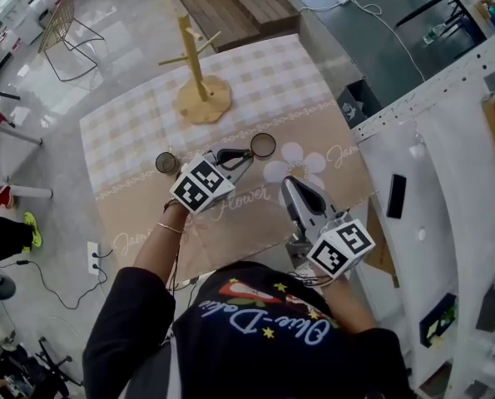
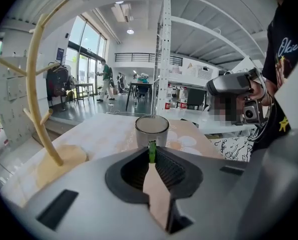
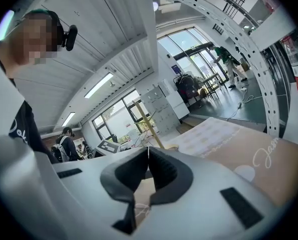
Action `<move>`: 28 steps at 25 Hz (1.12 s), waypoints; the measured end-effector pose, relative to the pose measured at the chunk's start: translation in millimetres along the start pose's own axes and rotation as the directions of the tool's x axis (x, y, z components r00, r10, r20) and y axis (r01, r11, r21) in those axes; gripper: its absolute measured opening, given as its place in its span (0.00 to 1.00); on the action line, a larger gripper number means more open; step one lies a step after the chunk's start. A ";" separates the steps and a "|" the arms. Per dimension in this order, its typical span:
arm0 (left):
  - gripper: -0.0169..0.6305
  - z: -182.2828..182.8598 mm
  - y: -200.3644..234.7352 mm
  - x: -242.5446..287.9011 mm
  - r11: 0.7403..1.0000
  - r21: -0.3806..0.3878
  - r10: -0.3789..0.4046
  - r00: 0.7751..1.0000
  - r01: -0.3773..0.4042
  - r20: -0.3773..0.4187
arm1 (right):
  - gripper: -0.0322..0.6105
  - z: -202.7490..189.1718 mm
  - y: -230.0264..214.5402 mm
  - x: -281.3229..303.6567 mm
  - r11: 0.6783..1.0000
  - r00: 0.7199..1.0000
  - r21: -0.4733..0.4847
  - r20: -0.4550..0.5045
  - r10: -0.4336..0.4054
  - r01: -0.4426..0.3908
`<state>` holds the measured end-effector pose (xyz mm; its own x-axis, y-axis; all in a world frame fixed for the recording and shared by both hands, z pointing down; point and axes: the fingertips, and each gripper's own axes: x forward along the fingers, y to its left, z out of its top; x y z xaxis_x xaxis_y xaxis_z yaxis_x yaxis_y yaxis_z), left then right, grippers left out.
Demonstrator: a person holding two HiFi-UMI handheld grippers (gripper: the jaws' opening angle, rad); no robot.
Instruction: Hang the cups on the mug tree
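A big open lab hall here: tall windows (image 2: pixel 86 59), a perforated white frame (image 1: pixel 447 77), cables (image 1: pixel 380 19) trailing over the grey floor (image 1: pixel 330 52), people (image 2: pixel 106 76) at a desk (image 2: pixel 138 86) behind.

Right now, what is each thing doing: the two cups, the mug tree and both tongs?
Left tongs: shut on the held cup's green handle.
Held cup: upright, gripped by its handle.
Other cup: upright on the table, untouched.
Mug tree: standing upright, no cups on it.
Right tongs: shut, holding nothing.
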<state>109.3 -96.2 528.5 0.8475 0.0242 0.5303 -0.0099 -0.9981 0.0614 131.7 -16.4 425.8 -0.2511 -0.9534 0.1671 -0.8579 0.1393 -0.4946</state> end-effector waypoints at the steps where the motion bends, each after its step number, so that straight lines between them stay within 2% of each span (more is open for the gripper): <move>1: 0.10 0.5 1.2 -2.8 1.000 -0.001 0.007 1.000 -0.007 0.000 | 0.07 0.4 1.7 0.7 1.000 1.000 -0.002 0.001 0.004 -0.004; 28: 0.10 4.6 -7.2 -70.0 0.996 -0.010 0.088 0.996 -0.088 0.012 | 0.07 -10.9 46.0 11.7 0.997 0.998 -0.025 0.002 0.069 -0.069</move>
<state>52.5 -91.0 487.1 0.8495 -0.0646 0.5236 -0.0896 -0.9957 0.0225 84.4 -18.2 414.3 -0.3091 -0.9420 0.1308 -0.8493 0.2115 -0.4836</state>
